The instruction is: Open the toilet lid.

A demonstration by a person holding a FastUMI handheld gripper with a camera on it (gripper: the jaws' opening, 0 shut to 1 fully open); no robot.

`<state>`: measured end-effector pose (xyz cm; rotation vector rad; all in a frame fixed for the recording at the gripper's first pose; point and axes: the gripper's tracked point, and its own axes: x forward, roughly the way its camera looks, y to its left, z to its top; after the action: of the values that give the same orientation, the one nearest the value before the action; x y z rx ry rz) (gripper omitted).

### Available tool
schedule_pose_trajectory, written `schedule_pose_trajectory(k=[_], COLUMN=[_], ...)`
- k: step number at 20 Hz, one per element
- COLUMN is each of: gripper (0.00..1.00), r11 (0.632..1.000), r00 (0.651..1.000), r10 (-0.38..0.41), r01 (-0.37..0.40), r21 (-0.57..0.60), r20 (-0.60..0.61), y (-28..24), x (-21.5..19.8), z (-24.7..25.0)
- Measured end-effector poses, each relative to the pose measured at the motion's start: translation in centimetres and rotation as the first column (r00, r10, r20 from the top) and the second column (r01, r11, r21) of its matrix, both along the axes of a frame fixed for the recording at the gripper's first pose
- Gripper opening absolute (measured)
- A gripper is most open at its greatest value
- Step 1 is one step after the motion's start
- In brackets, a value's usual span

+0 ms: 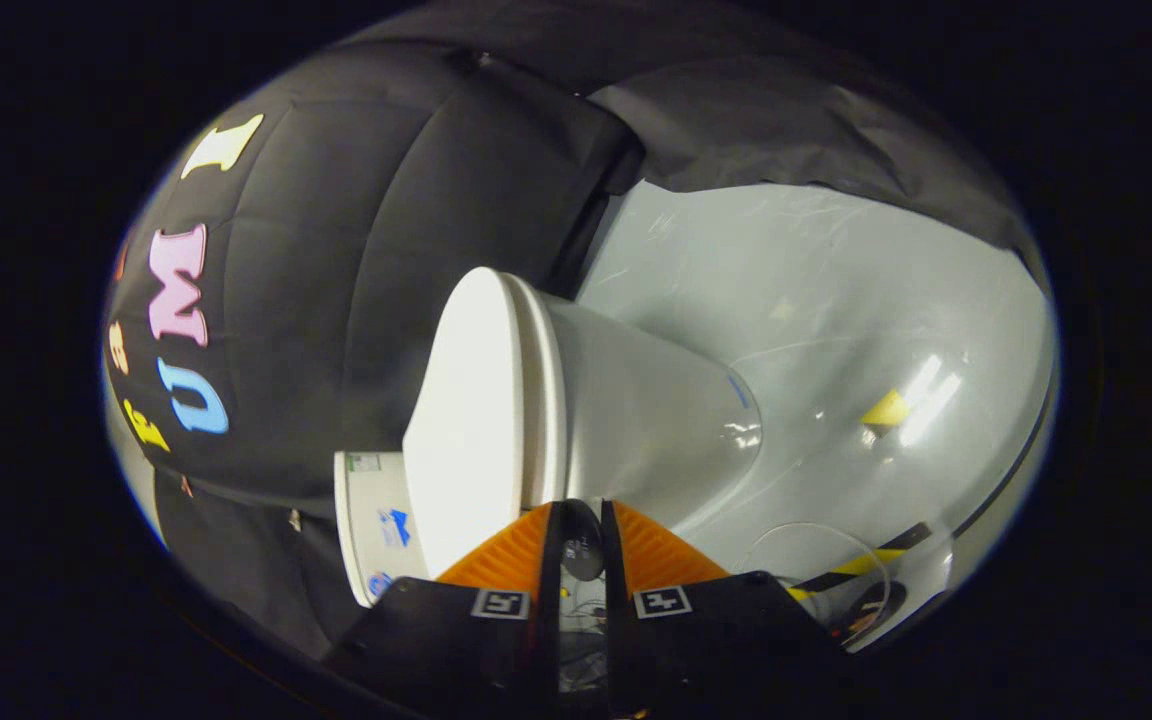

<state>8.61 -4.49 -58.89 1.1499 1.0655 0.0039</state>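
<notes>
Seen rolled on its side, with the toilet (656,420) lying across the view just ahead of the fingers. Lid (466,400) down, flat against the seat (541,400), both white, the two rims running side by side with only a thin line between them. Lid's broad top turned toward the black cloth wall (386,200); bowl tapering away from the seat on the other side, toward the pale grey floor (836,300). Tank (376,520) just beside the lid's rear end, white, with small blue marks on its face, too small to make out. Gripper (581,510) pointed at the near edge of the lid and seat, fingertips right up at that edge. Fingers (496,560) drawn close, with a narrow slot between them; ribbed pads facing up on either side of the slot. Something dark and rounded sitting in the slot near the tips; cannot tell what it is. Cannot tell either whether the fingers press on the rim or merely stand in front of it. Two square markers (501,603) on the gripper's dark body, one behind each finger. On the floor beyond the bowl, a small yellow patch (886,410) next to bright glare streaks. Nearer the gripper, a black-and-yellow striped strip (861,567) and a thin pale loop of cable (816,530) lying by the foot of the bowl. Cloth wall creased and draped, its lower hem meeting the floor behind the toilet.
</notes>
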Motion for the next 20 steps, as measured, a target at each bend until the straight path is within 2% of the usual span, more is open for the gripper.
schedule_pose_trajectory(k=[1,3,9,15,20], gripper=[0.21,0.18,0.18,0.18,0.18], r11=[1.0,0.997,0.995,0.999,0.994], r00=[1.0,0.998,0.994,0.996,0.985], r10=[0.007,0.049,0.09,0.045,0.101], r01=[-0.007,-0.046,-0.087,-0.044,-0.093], r21=[-0.013,-0.066,-0.048,-0.015,-0.064], r20=[0.016,0.043,0.063,0.078,0.141], y=[0.0,0.3,0.5,0.7,1.2], x=[0.1,-0.1,0.2,0.6,0.7], z=[0.2,0.5,1.5,2.9,5.3])
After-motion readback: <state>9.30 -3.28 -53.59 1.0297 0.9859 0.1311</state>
